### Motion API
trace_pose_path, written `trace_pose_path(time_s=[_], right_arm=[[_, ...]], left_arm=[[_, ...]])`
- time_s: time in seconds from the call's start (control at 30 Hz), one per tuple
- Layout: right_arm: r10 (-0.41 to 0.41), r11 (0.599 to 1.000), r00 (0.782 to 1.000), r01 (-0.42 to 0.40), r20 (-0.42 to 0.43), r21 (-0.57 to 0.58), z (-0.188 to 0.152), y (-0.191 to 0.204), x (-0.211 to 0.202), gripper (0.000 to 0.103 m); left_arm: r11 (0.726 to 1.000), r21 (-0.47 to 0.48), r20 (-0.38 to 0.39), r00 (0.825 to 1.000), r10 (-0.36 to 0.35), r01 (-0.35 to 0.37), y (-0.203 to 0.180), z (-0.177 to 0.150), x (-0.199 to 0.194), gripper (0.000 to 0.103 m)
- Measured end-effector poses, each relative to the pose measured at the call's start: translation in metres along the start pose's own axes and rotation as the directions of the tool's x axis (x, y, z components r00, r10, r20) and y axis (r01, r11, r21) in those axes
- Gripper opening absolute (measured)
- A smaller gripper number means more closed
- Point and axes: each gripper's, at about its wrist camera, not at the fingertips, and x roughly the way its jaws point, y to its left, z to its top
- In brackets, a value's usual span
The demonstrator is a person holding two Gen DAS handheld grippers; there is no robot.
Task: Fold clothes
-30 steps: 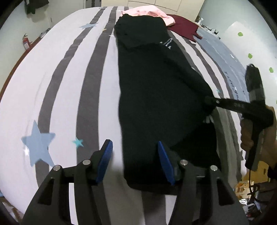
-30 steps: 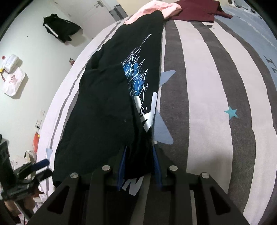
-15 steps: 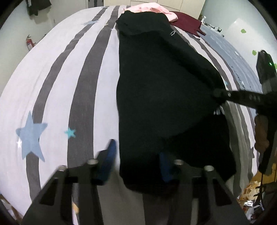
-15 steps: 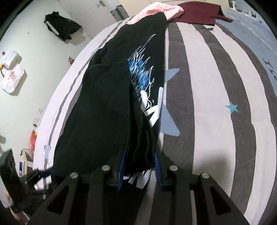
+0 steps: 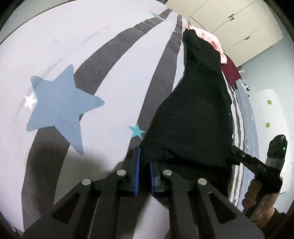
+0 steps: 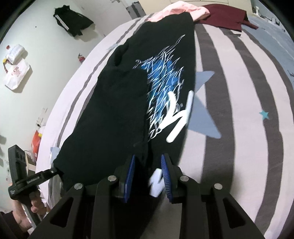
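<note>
Left claw (image 5: 144, 161) closing on shirt (image 5: 198, 114)

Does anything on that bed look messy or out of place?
Only a little: past the black shirt being folded, a pink garment and a dark red one lie crumpled at the far end of the striped bed, partly overlapping.

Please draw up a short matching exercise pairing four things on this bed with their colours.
Things:
1. T-shirt held in the grippers
2. Garment beyond its far end
3. Garment at the far right of the bed
4. Large star on the bedspread

Colours:
A. maroon
B. light blue
C. black
D. pink

Pairs: 1-C, 2-D, 3-A, 4-B
</note>
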Motion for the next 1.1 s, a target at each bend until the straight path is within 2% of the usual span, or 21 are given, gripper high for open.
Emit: trace_pose_path(time_s=[0.1, 0.17, 0.23, 0.33, 0.4, 0.43, 0.57, 0.7, 0.83, 0.93, 1.0, 1.1], right_arm=[[-0.007, 1.000, 1.000, 0.007, 0.003, -0.002, -0.002, 0.006, 0.002, 0.028], [-0.008, 1.000, 1.000, 0.008, 0.008, 0.009, -0.002, 0.007, 0.001, 0.028], [-0.011, 1.000, 1.000, 0.011, 0.009, 0.021, -0.002, 0.006, 0.002, 0.028], [-0.022, 0.999, 1.000, 0.022, 0.006, 0.028, -0.002, 0.007, 0.006, 0.028], [-0.031, 0.999, 0.999, 0.031, 0.006, 0.037, -0.003, 0.007, 0.007, 0.028], [-0.036, 0.999, 0.999, 0.036, 0.006, 0.041, -0.003, 0.007, 0.007, 0.028], [-0.038, 0.998, 0.999, 0.038, -0.002, 0.041, -0.006, 0.006, 0.009, 0.030], [-0.043, 0.999, 0.999, 0.043, -0.004, 0.022, -0.008, 0.008, 0.009, 0.033], [-0.038, 0.999, 0.999, 0.038, -0.001, 0.038, -0.008, 0.005, 0.008, 0.033], [-0.047, 0.999, 0.999, 0.047, 0.009, 0.028, -0.004, 0.004, 0.004, 0.033], [-0.056, 0.998, 0.998, 0.055, 0.027, 0.030, 0.000, 0.003, -0.001, 0.033], [-0.065, 0.997, 0.996, 0.062, 0.060, 0.051, 0.017, -0.002, -0.007, 0.033]], left_arm=[[0.990, 0.123, 0.024, 0.998, 0.064, -0.066, -0.018, -0.002, -0.011, 0.019], [0.974, 0.202, 0.043, 0.995, 0.095, -0.102, -0.031, -0.004, -0.015, 0.034], [0.952, 0.283, 0.057, 0.993, 0.104, -0.116, -0.044, -0.005, -0.014, 0.040], [0.917, 0.373, 0.078, 0.990, 0.119, -0.139, -0.063, -0.006, -0.008, 0.040], [0.906, 0.402, 0.072, 0.991, 0.110, -0.129, -0.070, -0.004, -0.004, 0.032], [0.913, 0.387, 0.066, 0.992, 0.108, -0.125, -0.068, -0.002, -0.003, 0.017], [0.973, 0.213, 0.037, 0.996, 0.082, -0.088, -0.025, 0.008, -0.008, 0.010], [0.995, 0.072, 0.009, 0.998, 0.063, -0.063, 0.012, 0.003, -0.014, 0.009], [0.992, 0.105, -0.020, 0.998, 0.066, -0.063, 0.026, -0.009, -0.025, 0.009], [0.992, 0.119, -0.017, 0.998, 0.054, -0.052, 0.023, -0.003, -0.041, 0.010], [0.988, 0.147, 0.008, 0.999, 0.051, -0.052, 0.020, 0.004, -0.055, 0.014], [0.978, 0.202, 0.047, 0.998, 0.048, -0.056, 0.010, 0.026, -0.064, 0.035]])
